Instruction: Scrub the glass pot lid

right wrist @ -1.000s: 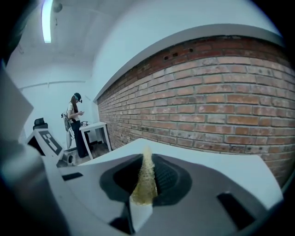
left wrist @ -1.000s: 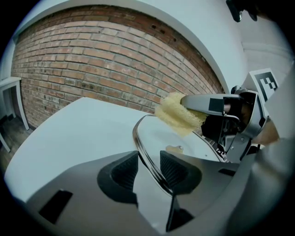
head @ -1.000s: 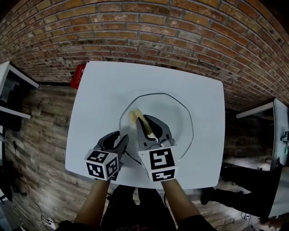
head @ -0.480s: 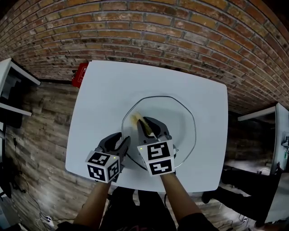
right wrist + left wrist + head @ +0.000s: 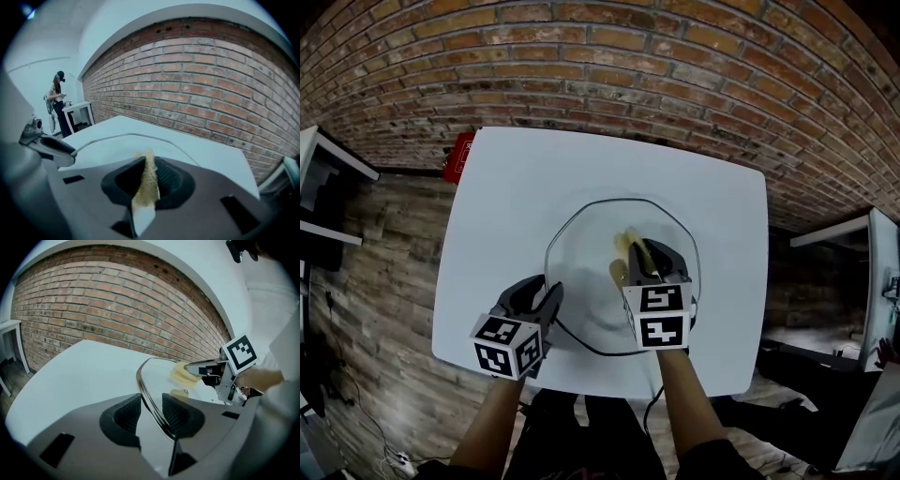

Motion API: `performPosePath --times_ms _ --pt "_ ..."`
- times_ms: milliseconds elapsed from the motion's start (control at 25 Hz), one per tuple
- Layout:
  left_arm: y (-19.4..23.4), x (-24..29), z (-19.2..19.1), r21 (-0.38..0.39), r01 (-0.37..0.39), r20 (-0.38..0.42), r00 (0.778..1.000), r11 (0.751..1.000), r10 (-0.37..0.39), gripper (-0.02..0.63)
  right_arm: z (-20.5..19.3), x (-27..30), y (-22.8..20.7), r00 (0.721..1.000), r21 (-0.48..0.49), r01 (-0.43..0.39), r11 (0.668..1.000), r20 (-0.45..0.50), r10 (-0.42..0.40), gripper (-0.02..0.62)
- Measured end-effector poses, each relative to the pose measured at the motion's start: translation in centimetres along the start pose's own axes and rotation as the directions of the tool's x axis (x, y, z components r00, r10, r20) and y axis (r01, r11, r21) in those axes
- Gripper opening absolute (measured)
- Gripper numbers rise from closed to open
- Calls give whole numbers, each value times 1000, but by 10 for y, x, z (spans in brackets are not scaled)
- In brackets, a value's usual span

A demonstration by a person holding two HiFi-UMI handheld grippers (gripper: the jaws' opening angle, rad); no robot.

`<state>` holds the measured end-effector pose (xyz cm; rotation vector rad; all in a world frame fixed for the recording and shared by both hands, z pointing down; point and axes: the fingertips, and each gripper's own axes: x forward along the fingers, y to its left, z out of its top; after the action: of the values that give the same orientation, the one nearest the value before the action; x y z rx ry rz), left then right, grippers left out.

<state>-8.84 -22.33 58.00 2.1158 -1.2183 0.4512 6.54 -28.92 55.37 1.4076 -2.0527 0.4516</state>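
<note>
The left gripper (image 5: 546,298) has its jaws wide apart round the near rim of the glass lid (image 5: 581,220) (not squeezing, I think). The right gripper (image 5: 642,261) is pinched tight on the yellow sponge (image 5: 626,242) — it has slid from the lid's left side to its right, so more glass gets rubbed. The lid lies on a white table (image 5: 506,187); a brick wall (image 5: 609,66) stands behind.
</note>
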Motion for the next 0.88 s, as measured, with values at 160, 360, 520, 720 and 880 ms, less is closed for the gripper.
performPosePath --times_ms 160,360,520,720,880 --pt "-1 1 0 2 1 2 1000 1000 -1 146 -9 -12 -44 992 -2 117 993 -45 -117 60" --pt "0 0 0 -3 6 3 1000 1000 -6 146 -1 -30 -69 978 -23 204 979 -36 -205 60" --pt "0 -1 -1 -5 8 5 1000 1000 -8 146 28 -40 -12 999 -37 36 999 40 -35 60" --pt "0 -2 -1 -11 3 3 1000 1000 -3 146 24 -29 98 965 -79 -262 962 -7 262 60" --pt "-1 -1 0 -5 5 2 1000 1000 -5 146 -1 -20 102 967 -99 -252 963 -63 246 60"
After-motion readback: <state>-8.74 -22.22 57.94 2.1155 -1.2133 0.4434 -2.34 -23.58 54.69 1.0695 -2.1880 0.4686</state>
